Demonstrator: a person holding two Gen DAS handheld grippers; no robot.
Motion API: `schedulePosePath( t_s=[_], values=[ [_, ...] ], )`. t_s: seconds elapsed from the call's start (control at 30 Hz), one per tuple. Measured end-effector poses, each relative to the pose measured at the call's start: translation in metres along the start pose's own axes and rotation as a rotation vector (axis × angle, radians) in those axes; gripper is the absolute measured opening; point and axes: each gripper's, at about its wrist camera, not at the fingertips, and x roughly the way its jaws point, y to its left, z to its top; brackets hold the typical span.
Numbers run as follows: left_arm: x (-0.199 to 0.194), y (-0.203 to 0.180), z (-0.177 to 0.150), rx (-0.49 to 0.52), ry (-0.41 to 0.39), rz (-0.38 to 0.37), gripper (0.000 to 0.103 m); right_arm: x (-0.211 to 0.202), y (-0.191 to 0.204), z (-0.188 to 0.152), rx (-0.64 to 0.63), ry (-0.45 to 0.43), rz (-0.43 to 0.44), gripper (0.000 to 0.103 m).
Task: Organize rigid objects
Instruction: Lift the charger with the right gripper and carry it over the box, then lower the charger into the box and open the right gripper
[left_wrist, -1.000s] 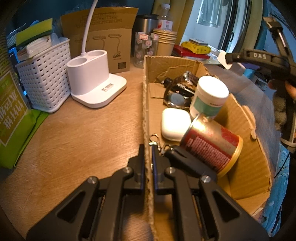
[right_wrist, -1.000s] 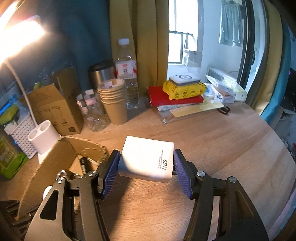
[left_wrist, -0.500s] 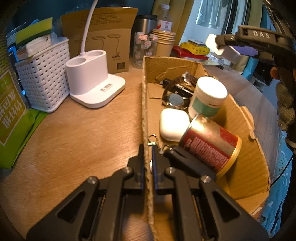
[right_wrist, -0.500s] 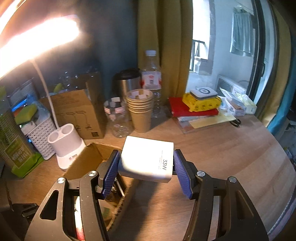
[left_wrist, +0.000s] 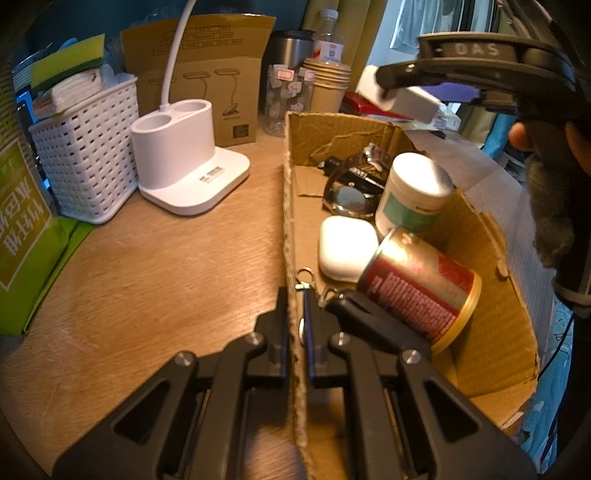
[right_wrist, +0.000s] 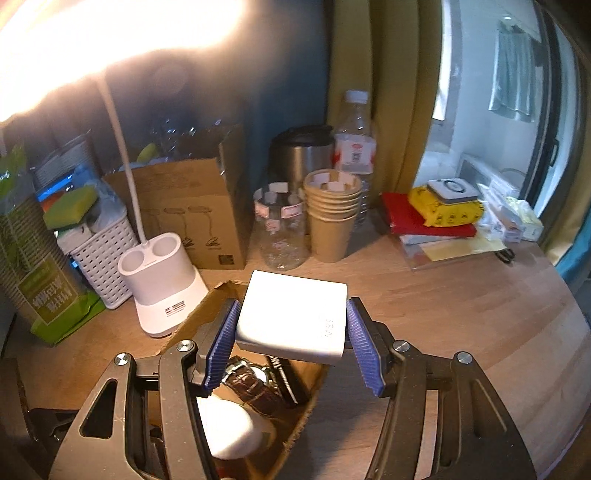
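- White charger block (right_wrist: 293, 319), marked 33W, is clamped between the blue ribbed pads (right_wrist: 221, 343) of the right gripper (right_wrist: 291, 341). It sits square, with both side faces in contact.
- The block hangs above the far end of the cardboard box (left_wrist: 476, 236). In the left wrist view it shows over the box's back corner, clear of the contents.
- Left gripper (left_wrist: 294, 332) is pinched tight on the near wall of the box, one finger outside and one inside. It acts as the anchor, so the box shouldn't slide.
- Already in the box: watch (left_wrist: 349, 194), white jar (left_wrist: 413, 192), white earbud case (left_wrist: 347, 247), red can (left_wrist: 419, 291) on its side, and a black key fob (left_wrist: 373, 321) near the left fingers.
- Step in hand, as I read it: lower the charger in and let go.
- Free floor looks scarce. The best gap seems to be the back corner by the watch, or the bare cardboard on the right past the can.
- Come down straight and keep the block level, and don't clip the jar top, which stands tallest.
- Release low, since a drop onto the watch face is the risk.
- The can lies on its side and could roll if nudged, so stay off it.
- Keep the left pinch on until the right fingers are out of the box.
- Desk clutter behind the box (lamp base (left_wrist: 184, 147), paper cups (right_wrist: 332, 218), basket (left_wrist: 86, 162)) is not in the path.
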Motion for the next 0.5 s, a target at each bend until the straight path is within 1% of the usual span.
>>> schedulePosePath(
  t_s=[0.23, 0.33, 0.5],
  values=[
    [0.000, 0.000, 0.000, 0.000, 0.000, -0.001, 0.007, 0.023, 0.011, -0.003, -0.019, 0.049, 0.037, 0.061],
    [0.000, 0.000, 0.000, 0.000, -0.001, 0.000, 0.007, 0.034, 0.014, -0.005, -0.024, 0.087, 0.059, 0.061],
    [0.000, 0.000, 0.000, 0.001, -0.001, 0.000, 0.007, 0.045, 0.014, -0.007, -0.024, 0.132, 0.059, 0.061]
  ],
)
